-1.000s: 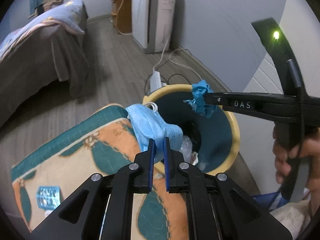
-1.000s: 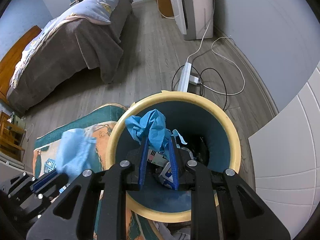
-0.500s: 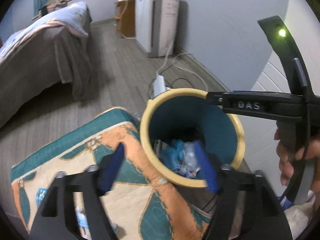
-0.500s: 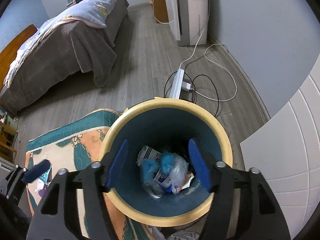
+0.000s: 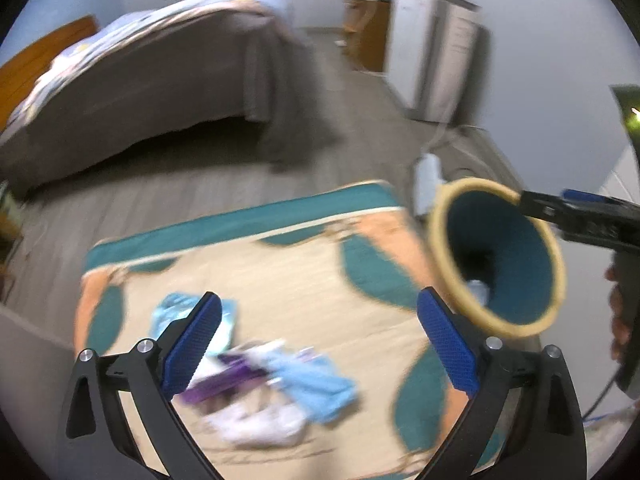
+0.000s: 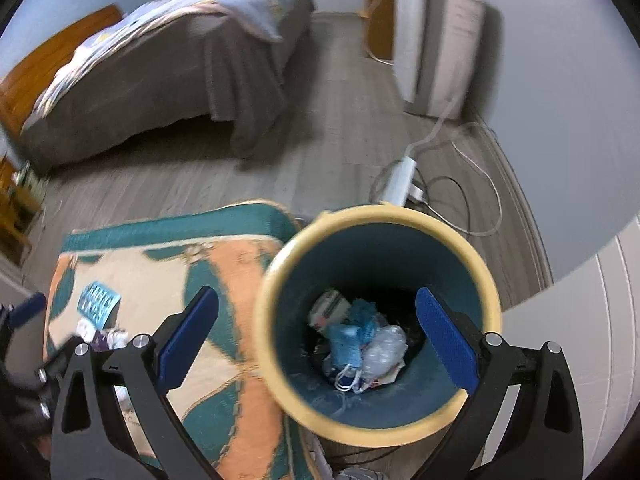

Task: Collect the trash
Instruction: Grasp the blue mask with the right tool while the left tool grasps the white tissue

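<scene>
Trash [image 6: 362, 344] sits heaped at the bottom of the bin [image 6: 476, 264], a teal bucket with a pale yellow rim that fills the lower centre of the right wrist view: a blue mask with white loops, a crumpled clear wrapper and some printed packets lie tangled together down there. The right gripper [image 6: 316, 338] hangs over the bin's mouth, its blue-padded fingers [image 6: 446, 340] having just been opening, now spread wide with nothing between them; one finger shows over the rug and the other over the bin's inner wall. More litter [image 5: 264, 384] lies on the patterned rug [image 5: 288, 264] in the lower middle of the left wrist view, blurred, where I can make out light blue, purple and white scraps close together. The left gripper [image 5: 318, 342] is above that heap, its fingers [image 5: 192, 344] also just opened and standing far apart, empty. In that view the bin stands at the rug's right edge, at mid-right of the frame, with the right gripper's black body reaching in over its rim. A blister pack [image 6: 98, 304] lies on the rug at the left of the right wrist view. A bed [image 6: 168, 76] fills the upper left, a white appliance [image 6: 436, 40] the upper right, and a power strip [image 6: 400, 178] with cables lies on the wooden floor just behind the bin.
</scene>
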A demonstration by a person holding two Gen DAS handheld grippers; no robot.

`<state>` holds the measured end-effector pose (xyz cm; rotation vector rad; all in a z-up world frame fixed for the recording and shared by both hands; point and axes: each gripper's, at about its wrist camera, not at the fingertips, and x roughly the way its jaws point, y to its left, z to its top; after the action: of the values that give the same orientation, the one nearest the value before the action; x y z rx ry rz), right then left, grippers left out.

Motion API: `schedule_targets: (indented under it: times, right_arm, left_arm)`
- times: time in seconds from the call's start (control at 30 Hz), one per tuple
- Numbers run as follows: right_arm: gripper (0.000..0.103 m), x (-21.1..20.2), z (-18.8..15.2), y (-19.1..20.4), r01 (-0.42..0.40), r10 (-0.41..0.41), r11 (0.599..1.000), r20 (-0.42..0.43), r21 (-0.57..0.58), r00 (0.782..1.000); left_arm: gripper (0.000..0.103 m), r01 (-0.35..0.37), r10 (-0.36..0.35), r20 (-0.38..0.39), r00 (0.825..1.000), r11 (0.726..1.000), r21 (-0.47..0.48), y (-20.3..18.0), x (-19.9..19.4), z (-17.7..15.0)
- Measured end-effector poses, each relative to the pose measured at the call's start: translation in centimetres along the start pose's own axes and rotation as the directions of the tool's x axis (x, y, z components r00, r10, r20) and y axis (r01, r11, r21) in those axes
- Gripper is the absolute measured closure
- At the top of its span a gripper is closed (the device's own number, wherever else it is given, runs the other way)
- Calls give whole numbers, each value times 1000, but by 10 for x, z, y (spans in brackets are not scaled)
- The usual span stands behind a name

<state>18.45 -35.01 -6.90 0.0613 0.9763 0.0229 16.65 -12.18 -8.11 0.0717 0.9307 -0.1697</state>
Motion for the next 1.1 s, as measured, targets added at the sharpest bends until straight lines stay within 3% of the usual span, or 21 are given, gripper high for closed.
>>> schedule_targets:
  times: [0.13, 0.37, 0.57, 0.8, 1.03, 1.1]
  right_arm:
    - [6, -5, -4, 40, -12, 12, 998, 5, -69, 1000]
    - [6, -8, -20, 118, 47, -40, 968, 33, -247, 999]
    - [6, -4, -45, 168, -20, 23, 935, 4, -354, 1000]
    - [6, 12, -65, 188, -88, 63, 912, -75, -400, 995]
    - [6, 26, -74, 190, -108, 72, 916, -107, -386, 992]
    - [6, 35, -79, 193, -127, 76, 910, -145, -394, 987]
  left_arm:
    - [6, -95, 94, -4, 996, 994, -59, 48, -13, -12]
    - [5, -190, 191, -5, 982, 974, -122, 115, -34, -33]
    - [5, -256, 256, -17, 966, 958, -130, 151, -41, -53]
    - [5, -285, 285, -21, 958, 949, -135, 168, -33, -69]
    - [5, -266, 267, -5, 964, 956, -122, 172, -24, -72]
    - [5, -230, 231, -5, 973, 967, -112, 171, -19, -73]
